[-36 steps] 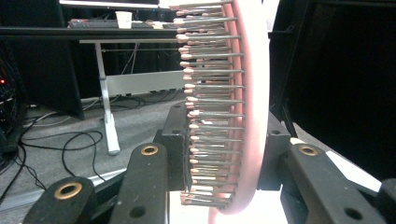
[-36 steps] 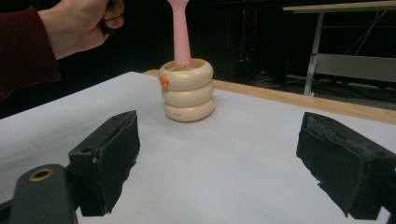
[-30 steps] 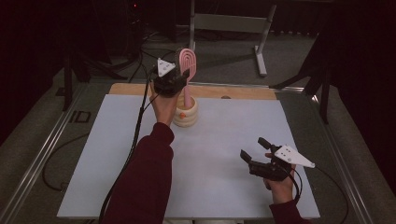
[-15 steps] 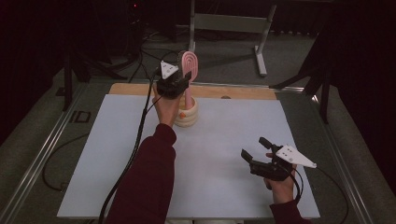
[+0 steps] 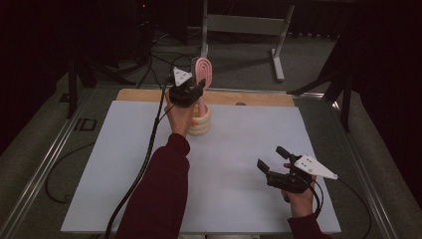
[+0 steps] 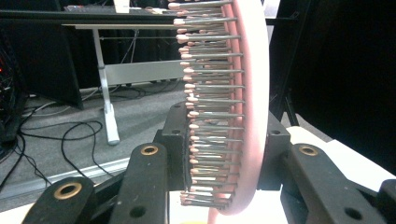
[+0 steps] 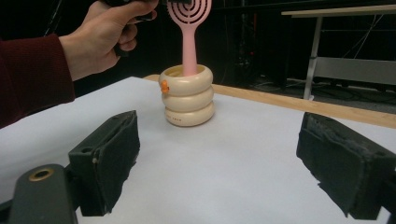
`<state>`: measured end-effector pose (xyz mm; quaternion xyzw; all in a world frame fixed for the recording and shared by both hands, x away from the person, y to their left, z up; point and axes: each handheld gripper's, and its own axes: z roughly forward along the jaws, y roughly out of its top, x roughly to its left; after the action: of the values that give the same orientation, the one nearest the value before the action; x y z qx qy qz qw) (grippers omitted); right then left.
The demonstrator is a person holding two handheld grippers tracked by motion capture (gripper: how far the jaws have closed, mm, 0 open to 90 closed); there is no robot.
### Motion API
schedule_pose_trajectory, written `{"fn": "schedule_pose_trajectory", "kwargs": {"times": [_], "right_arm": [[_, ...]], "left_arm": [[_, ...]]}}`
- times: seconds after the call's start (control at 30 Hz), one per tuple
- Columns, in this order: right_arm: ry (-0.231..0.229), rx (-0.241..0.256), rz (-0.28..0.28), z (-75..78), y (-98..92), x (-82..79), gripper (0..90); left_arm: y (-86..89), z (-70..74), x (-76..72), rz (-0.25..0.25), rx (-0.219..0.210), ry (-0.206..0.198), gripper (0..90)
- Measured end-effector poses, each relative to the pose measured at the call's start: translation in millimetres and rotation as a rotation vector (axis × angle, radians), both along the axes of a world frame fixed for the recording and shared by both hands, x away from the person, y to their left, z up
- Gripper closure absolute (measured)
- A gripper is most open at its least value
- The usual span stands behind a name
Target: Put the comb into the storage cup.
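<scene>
A pink hairbrush [image 5: 203,72] stands upright with its handle down inside a cream ringed holder [image 5: 200,122] at the far middle of the white table [image 5: 99,174]. My left gripper [image 5: 197,87] is shut on the brush's head: the bristles [image 6: 210,116] press one jaw and the pink back [image 6: 252,116] meets the other. In the right gripper view the brush [image 7: 189,28] rises out of the holder [image 7: 187,95], with the other hand beside it. My right gripper [image 5: 271,157] hovers open near the front right, jaws wide apart [image 7: 229,154], holding nothing.
A wooden strip [image 5: 249,98] runs along the table's far edge. Metal stand legs [image 5: 278,50] and loose cables [image 5: 154,55] lie on the floor beyond. A black cable [image 5: 144,164] trails from the left gripper across the table.
My left gripper and the hairbrush have shifted slightly right and down over the holder. The right gripper has barely moved.
</scene>
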<state>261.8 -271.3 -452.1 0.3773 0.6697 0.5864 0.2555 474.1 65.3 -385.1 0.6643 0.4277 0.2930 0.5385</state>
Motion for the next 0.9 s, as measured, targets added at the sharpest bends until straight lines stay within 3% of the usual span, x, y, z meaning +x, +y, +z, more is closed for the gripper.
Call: {"fn": "schedule_pose_trajectory", "kwargs": {"times": [0.9], "right_arm": [[-0.002,0.012,0.002,0.1,-0.3,-0.3,13.3]], "left_arm": [[-4.2,-18.0,-4.8,0.021,-0.015,0.026,64.4]]}}
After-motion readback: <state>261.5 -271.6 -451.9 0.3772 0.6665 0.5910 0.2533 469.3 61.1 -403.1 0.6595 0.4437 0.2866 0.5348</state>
